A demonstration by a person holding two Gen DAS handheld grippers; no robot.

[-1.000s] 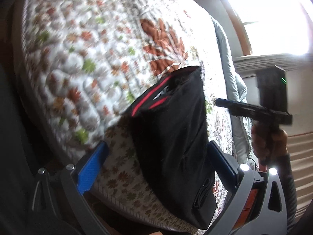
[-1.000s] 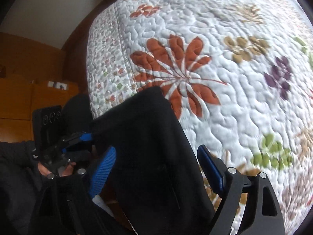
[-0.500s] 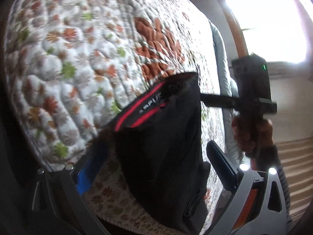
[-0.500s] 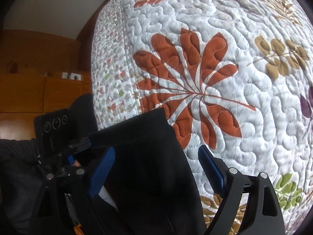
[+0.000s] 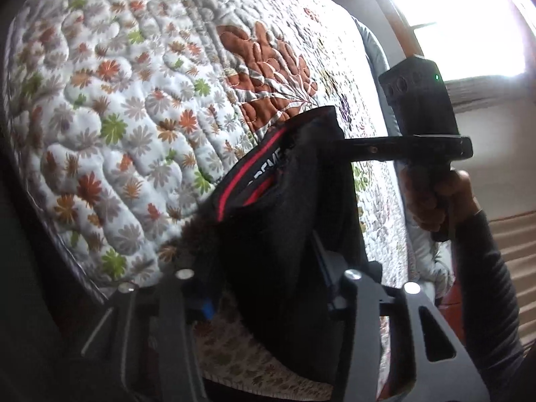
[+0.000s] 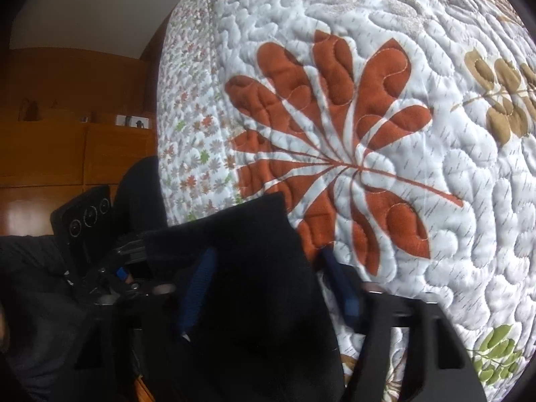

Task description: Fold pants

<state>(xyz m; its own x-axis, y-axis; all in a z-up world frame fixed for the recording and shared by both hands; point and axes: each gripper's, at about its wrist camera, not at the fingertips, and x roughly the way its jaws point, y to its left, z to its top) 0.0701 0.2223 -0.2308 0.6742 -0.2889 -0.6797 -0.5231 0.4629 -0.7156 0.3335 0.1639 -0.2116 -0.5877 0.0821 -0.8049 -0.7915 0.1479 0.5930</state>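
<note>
Left claw [image 5: 268, 268]: jaws closing, black pants [image 5: 284, 234] bunched between them, pads meeting the fabric. Right claw [image 6: 264, 284]: jaws closing around the pants' other edge, fabric filling the gap. The pants lie on the quilted bed [image 6: 435, 201]. A window [image 5: 462, 20] sits at 1 o'clock in the left view.

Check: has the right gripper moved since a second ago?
Yes. In its own view the red leaf on the quilt has grown and slid down towards the right gripper, so it has come closer.
</note>
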